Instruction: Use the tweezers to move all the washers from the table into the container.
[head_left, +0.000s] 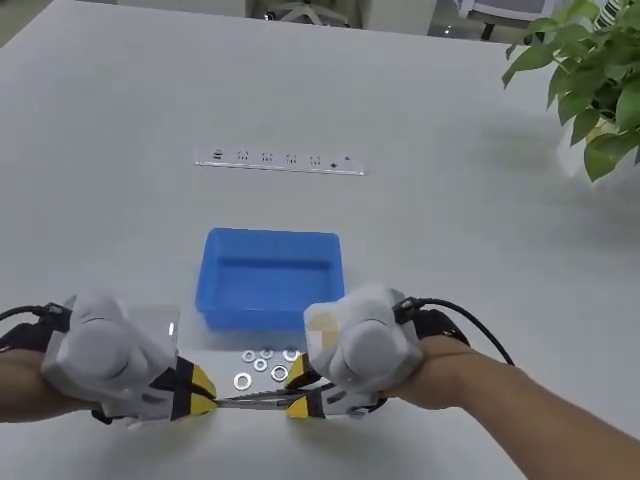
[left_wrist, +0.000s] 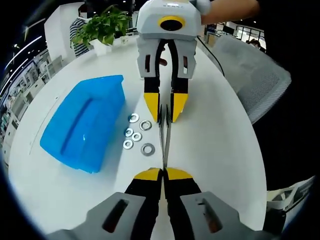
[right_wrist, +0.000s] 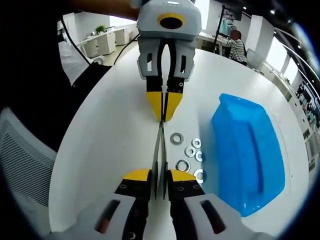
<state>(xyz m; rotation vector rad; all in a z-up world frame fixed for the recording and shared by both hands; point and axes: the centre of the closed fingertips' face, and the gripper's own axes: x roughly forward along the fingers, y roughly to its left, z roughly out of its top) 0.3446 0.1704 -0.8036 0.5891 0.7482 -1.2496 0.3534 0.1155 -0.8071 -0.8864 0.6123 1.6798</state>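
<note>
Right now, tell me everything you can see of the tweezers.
The tweezers are slim grey metal: two thin arms meeting at the end clamped in the left tool and spreading slightly toward the right tool, whose jaws close on them. They span level between both tools, beside the washers, not touching. Whether they rest on the table is unclear.

Those washers glint, bright polished metal. The tweezers are thin bare metal too, with a duller sheen. The container is glossy plastic, slightly see-through. The surface is smooth and matt. On the left tool and right tool, matt plastic shells.
</note>
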